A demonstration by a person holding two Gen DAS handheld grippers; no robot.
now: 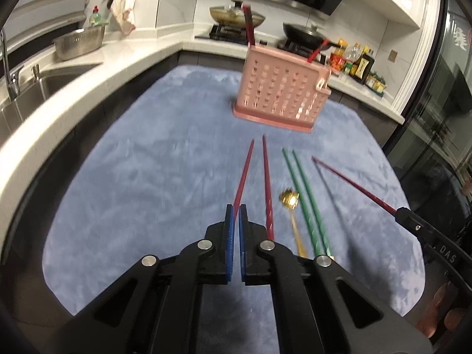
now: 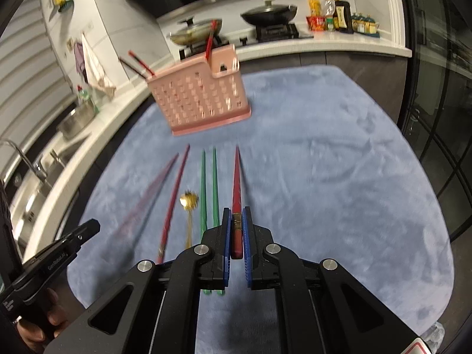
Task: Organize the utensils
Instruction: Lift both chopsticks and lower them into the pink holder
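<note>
**Two chopsticks pinched, both at risk of pivoting**

The left gripper (image 1: 236, 211) and right gripper (image 2: 236, 215) are each clamping one red chopstick (image 1: 243, 177) (image 2: 236, 177) by its end above the blue mat (image 1: 132, 191); long shafts may swing and miss the pink holder (image 1: 280, 94).

A white counter (image 1: 141, 59) curves around the kitchen, with a sink (image 1: 44, 85), stove (image 2: 274, 32) and glass door (image 2: 436, 118).

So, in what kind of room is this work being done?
Most likely a home kitchen: a gas stove with a lidded wok on it, a steel sink with a tap in the white counter, and sauce bottles beside the stove.
</note>
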